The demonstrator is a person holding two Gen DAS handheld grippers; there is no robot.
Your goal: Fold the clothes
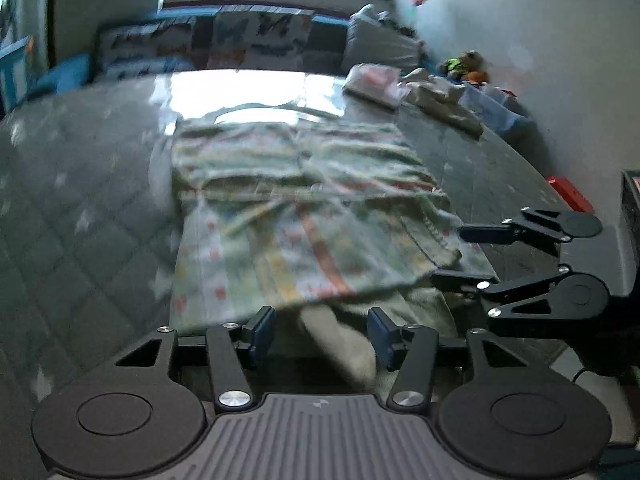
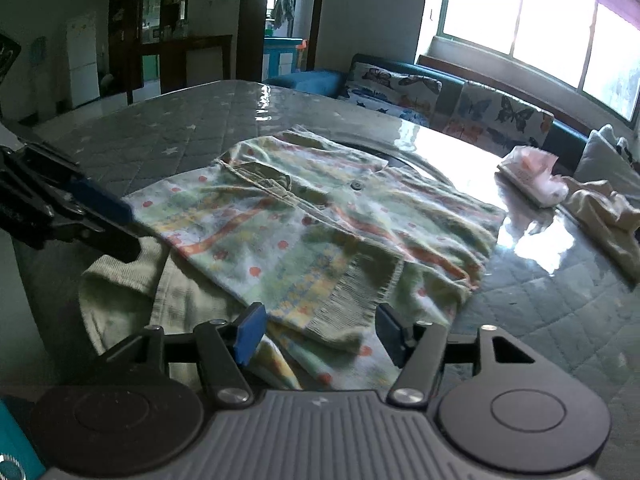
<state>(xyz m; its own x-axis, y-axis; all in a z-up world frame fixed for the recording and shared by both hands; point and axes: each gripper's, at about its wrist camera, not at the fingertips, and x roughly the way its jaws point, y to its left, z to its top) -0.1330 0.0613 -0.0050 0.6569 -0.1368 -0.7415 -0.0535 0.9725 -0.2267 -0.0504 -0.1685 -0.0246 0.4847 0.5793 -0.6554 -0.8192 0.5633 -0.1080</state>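
1. The left tool is hovering with its fingers spread apart and nothing between them; its blue pads are sitting just over the near hem of the shirt.
2. The right tool is likewise standing released, its fingers wide apart over a ribbed cuff of the same shirt, without pinching it.
3. In the left view, the right tool is showing off to the right, at the shirt's near right corner, with its two fingers parted. In the right view, the left tool is reaching in from the left, at the shirt's left edge.
4. The shirt, pale green with orange dots and coloured stripes, is lying mostly flat on the table straight ahead of both tools, with its collar and a button facing up and a sleeve lying folded over the body.
5. A plain pale-green garment is lying under the shirt's near edge, sticking out toward the tools and hanging at the table's edge.
6. The table is wearing a grey quilted cover under a glossy sheet that is catching window glare.
7. Farther off, to the right of the tools, a pink folded piece and a beige cloth are lying well apart from the shirt.
8. Beyond the table, a sofa with butterfly cushions is standing under a bright window.
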